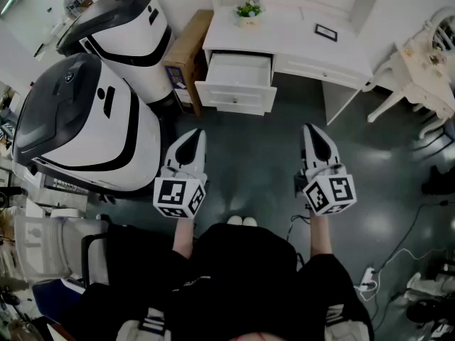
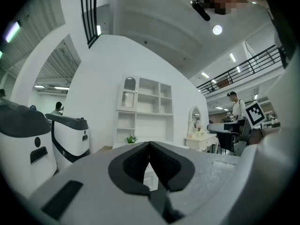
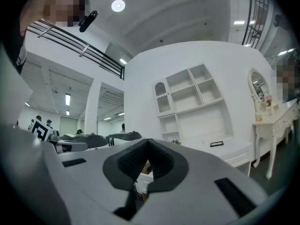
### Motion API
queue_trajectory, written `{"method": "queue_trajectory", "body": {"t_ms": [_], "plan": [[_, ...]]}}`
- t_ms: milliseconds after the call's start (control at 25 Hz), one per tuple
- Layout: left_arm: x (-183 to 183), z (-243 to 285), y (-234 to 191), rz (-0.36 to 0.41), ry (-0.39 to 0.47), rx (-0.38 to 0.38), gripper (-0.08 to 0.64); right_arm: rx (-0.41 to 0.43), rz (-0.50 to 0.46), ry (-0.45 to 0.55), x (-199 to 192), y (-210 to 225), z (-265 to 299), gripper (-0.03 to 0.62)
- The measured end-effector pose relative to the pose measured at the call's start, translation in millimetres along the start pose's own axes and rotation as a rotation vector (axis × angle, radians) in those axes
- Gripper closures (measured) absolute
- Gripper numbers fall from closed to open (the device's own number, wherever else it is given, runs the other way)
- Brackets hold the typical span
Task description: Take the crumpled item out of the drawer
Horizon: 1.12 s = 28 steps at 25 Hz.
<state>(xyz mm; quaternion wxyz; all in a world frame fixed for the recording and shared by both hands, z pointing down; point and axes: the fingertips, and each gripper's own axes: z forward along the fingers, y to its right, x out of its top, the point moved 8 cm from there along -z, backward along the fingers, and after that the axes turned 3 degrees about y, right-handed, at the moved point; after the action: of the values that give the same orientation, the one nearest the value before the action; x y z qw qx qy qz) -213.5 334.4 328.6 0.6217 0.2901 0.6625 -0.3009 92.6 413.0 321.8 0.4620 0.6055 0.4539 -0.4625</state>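
The white desk (image 1: 298, 30) stands ahead of me with its left drawer (image 1: 238, 77) pulled open. The drawer's inside looks plain white from here, and I cannot make out a crumpled item in it. My left gripper (image 1: 192, 137) and right gripper (image 1: 313, 131) hang side by side over the dark floor, well short of the drawer and both pointing at the desk. Both are shut with nothing between the jaws. In the left gripper view the left gripper (image 2: 150, 145) has its tips touching. The right gripper (image 3: 149, 142) likewise shows its tips together in its own view.
Two large white-and-black machines (image 1: 92, 119) crowd the left side, right beside my left gripper. A wooden cabinet (image 1: 188, 47) stands left of the desk. A small potted plant (image 1: 249, 11) and a picture frame (image 1: 326, 32) rest on the desktop. A white dressing table (image 1: 419, 69) and floor cables (image 1: 398, 258) lie right.
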Motion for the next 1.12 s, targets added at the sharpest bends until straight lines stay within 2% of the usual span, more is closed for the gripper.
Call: {"method": "queue_trajectory", "body": {"t_ms": [240, 600, 840, 1120], "plan": [[-1.0, 4.8, 7.2, -0.004, -0.006, 0.0, 0.561, -0.007, 0.013, 0.004, 0.2, 8.9, -1.2, 0.601], [-9.6, 3.3, 22.5, -0.013, -0.017, 0.031, 0.561, 0.033, 0.029, 0.004, -5.4, 21.6, 0.6, 0.601], [-18.5, 5.8, 18.2, -0.027, -0.043, 0.069, 0.561, 0.056, 0.038, -0.012, -13.2, 25.7, 13.0, 0.601], [-23.9, 36.1, 5.5, -0.029, -0.063, 0.079, 0.561, 0.065, 0.03, -0.037, -20.4, 43.1, 46.3, 0.601]]}}
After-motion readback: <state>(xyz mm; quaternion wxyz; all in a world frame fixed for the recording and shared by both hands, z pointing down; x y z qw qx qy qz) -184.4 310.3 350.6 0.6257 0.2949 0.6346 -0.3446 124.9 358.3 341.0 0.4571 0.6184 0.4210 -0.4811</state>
